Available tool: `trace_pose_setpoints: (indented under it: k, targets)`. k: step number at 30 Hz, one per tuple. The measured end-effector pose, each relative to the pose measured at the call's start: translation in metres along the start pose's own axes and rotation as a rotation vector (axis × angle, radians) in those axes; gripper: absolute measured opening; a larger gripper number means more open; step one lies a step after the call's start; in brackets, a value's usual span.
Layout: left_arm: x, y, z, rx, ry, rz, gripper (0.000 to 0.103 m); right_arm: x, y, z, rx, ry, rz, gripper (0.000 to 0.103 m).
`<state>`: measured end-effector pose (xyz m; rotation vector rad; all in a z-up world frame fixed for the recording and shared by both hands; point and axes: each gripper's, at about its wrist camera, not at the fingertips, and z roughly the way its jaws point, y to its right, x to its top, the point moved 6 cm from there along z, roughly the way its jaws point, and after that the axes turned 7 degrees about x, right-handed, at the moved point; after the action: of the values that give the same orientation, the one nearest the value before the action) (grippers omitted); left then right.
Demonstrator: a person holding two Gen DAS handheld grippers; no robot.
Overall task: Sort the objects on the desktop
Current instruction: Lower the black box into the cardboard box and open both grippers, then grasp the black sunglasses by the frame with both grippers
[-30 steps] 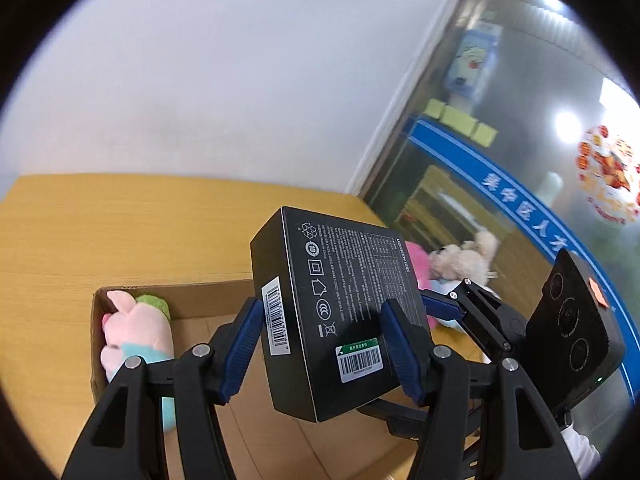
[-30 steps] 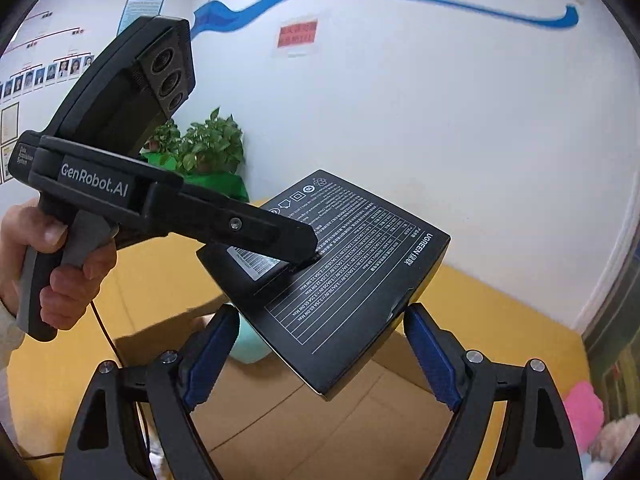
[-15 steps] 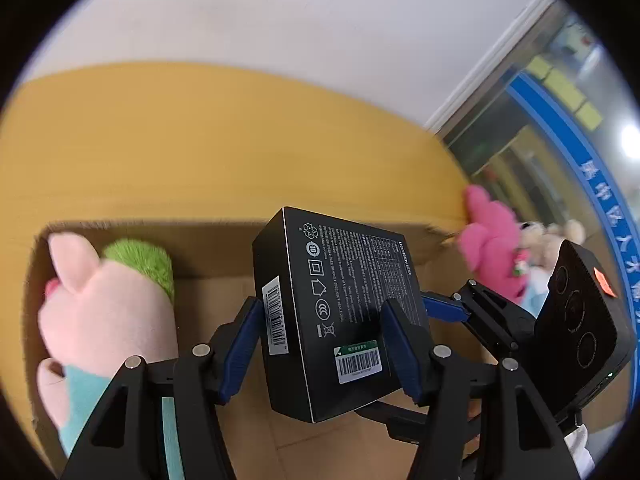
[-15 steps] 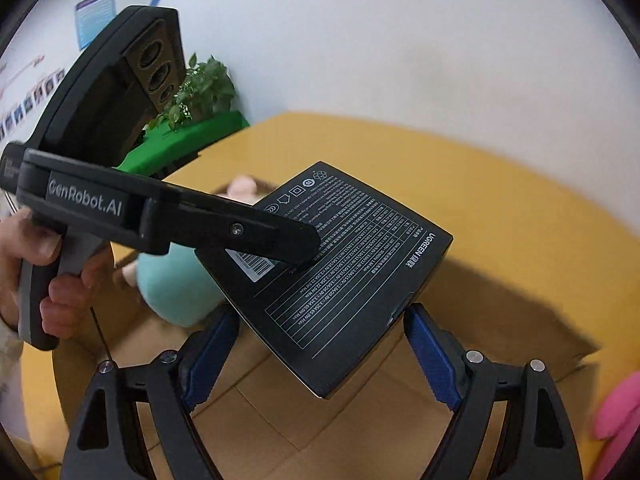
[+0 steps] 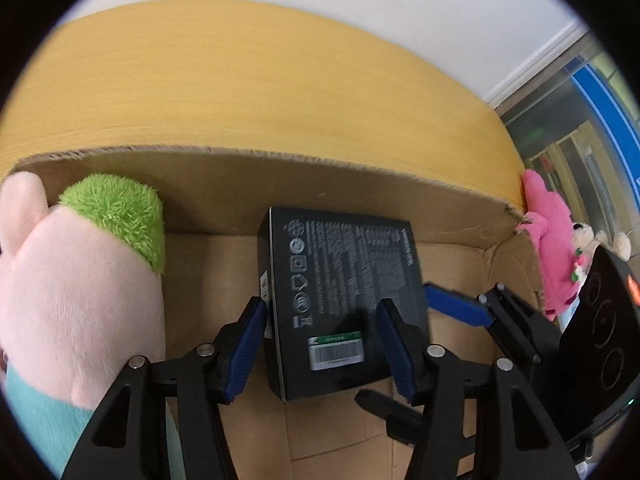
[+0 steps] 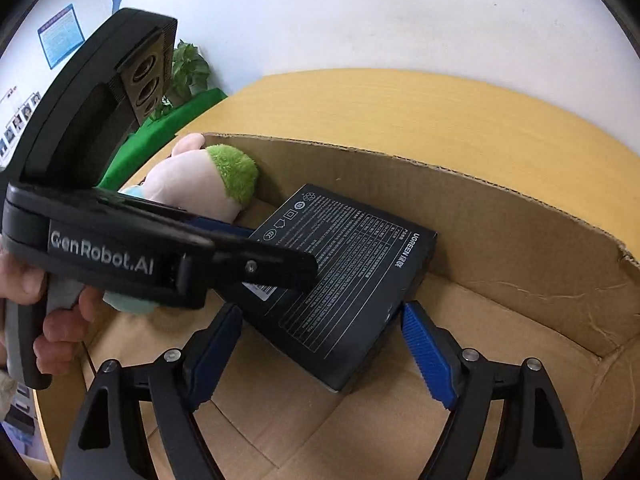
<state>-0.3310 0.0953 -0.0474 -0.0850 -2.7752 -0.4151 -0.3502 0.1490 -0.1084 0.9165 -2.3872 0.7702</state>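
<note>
A flat black box (image 5: 344,264) with white print and a barcode label is down inside the open cardboard carton (image 5: 280,184), close to its far wall. My left gripper (image 5: 322,308) has its blue pads on the box's two long sides near the label end, and its jaws are closing. My right gripper (image 6: 320,308) grips the same black box (image 6: 352,264) across its near corner, its jaws also closing. The box's near corner lies low, by the carton (image 6: 480,216) floor. The left gripper's finger (image 6: 280,268) lies over the box top.
A pink plush pig (image 5: 80,288) with a green tuft fills the carton's left end. A bright pink plush (image 5: 552,240) sits outside the right corner. The yellow table (image 5: 240,80) runs to a white wall. A hand (image 6: 52,328) holds the left gripper's handle, and a potted plant (image 6: 188,68) stands behind it.
Both grippers have come down with the black box from above the carton into it, and tipped further downward. The carton's walls and the plush pig now loom much closer.
</note>
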Motion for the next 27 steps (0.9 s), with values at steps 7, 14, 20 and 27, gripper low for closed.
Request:
trace_pose_setpoints:
  k: [7,14,20,27]
  targets:
    - [-0.020,0.008,-0.110,-0.007,0.244,0.101,0.057,-0.012,-0.030,-0.088,-0.027,0.081,-0.004,0.086]
    - [-0.102,0.014,-0.247,0.079,0.513,0.243,0.080,-0.045,-0.112,-0.213,-0.101,0.254,-0.071,0.102]
    - [-0.181,0.011,-0.277,0.093,0.540,0.279,0.080,-0.127,-0.157,-0.286,-0.100,0.298,-0.031,0.102]
    - [-0.268,0.016,-0.242,0.015,0.451,0.281,0.080,-0.261,-0.170,-0.256,-0.174,0.081,0.046,0.102]
